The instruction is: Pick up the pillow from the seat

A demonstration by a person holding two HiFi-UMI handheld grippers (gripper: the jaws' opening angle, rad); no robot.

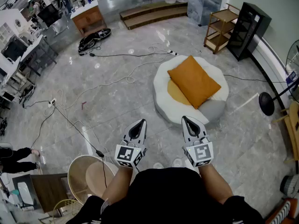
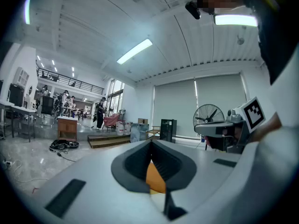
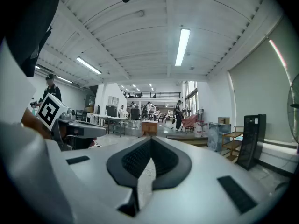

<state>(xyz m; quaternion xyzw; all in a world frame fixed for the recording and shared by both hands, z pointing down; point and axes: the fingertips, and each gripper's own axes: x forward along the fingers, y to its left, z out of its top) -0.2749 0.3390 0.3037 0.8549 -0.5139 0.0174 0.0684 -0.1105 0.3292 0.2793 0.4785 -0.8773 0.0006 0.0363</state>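
The person is holding both grippers side by side on the near side of the seat (image 1: 164, 105), apart from it and touching nothing. The left gripper (image 1: 139, 122) is pointing toward the seat's near left edge; its own view is showing the jaws pressed together at the tips with nothing clamped, and only a strip of orange is showing through the gap below them. The right gripper (image 1: 187, 119) is hovering just short of the seat's near rim, and its jaws are likewise meeting at the tips and gripping nothing. The seat, a round white floor cushion with a grey patch on its near right side, is sitting on the polished stone floor (image 1: 117, 111). The pillow (image 1: 193, 80), orange and rectangular, is lying flat on top of the seat, turned cornerwise, with one corner reaching toward the seat's far rim; neither gripper is touching it. To the left of the seat, cables (image 1: 119, 80) are trailing across the floor. To its right, a fan base (image 1: 267, 103) is standing near. Beyond the seat, a wooden shelf (image 1: 221, 29) and a black cabinet (image 1: 251, 28) are standing side by side, and low wooden steps (image 1: 152, 13) are lying farther off.
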